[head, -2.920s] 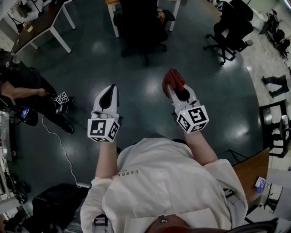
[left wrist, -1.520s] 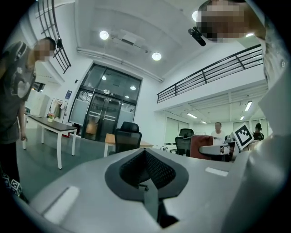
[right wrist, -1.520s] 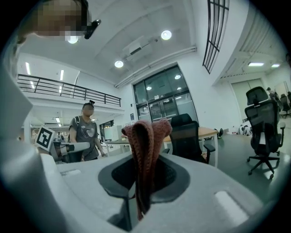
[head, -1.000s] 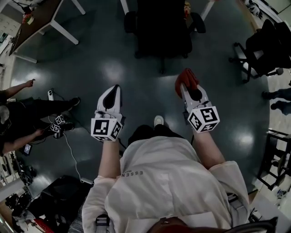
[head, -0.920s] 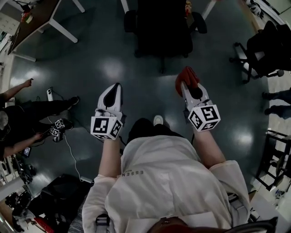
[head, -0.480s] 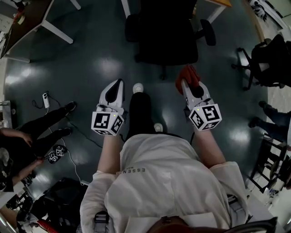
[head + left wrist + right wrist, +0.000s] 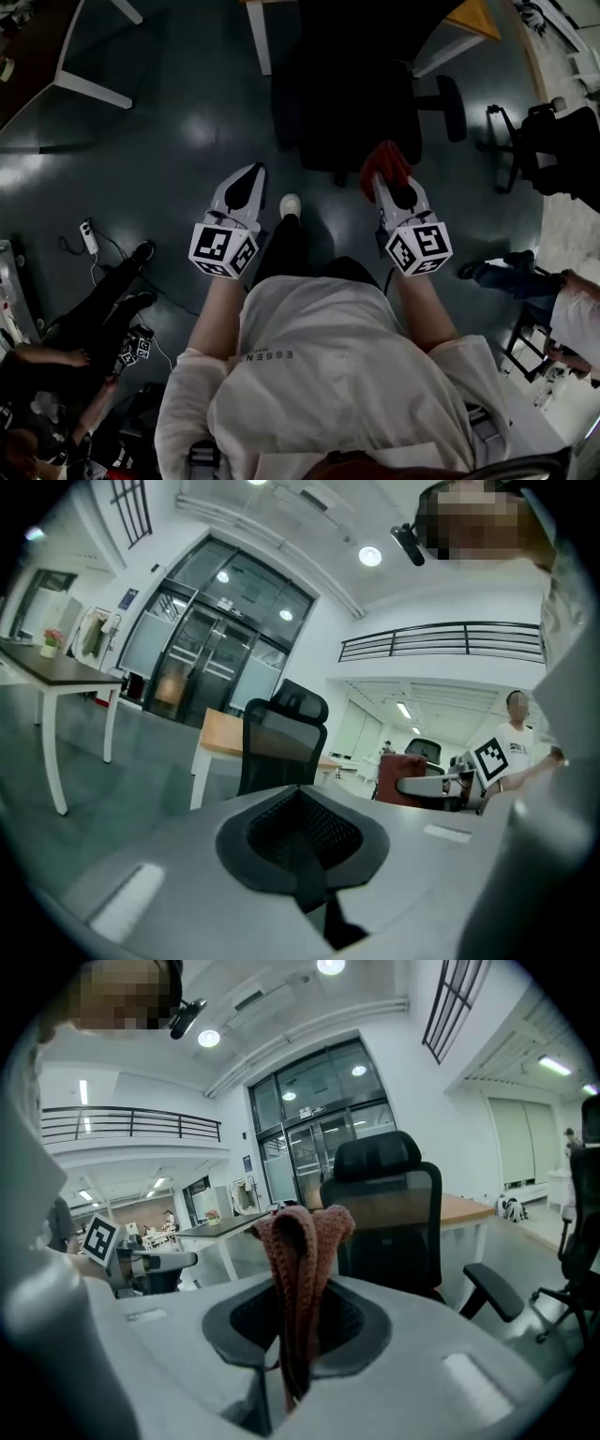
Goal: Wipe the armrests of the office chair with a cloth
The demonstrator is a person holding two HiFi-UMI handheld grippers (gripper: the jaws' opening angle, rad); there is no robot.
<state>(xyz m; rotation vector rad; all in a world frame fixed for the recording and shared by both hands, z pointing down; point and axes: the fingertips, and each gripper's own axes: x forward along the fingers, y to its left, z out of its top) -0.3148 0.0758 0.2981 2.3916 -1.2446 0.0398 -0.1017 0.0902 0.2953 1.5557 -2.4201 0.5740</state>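
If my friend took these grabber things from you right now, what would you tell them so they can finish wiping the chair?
Left gripper: shut, nothing in it.
Right gripper: shut on the red cloth, which sticks out past its jaws.
The office chair stands just ahead, and neither gripper touches it. One armrest shows clearly in the right gripper view.
Done: cloth is gripped and the chair is close.
Left: bring the cloth to each armrest and wipe both.
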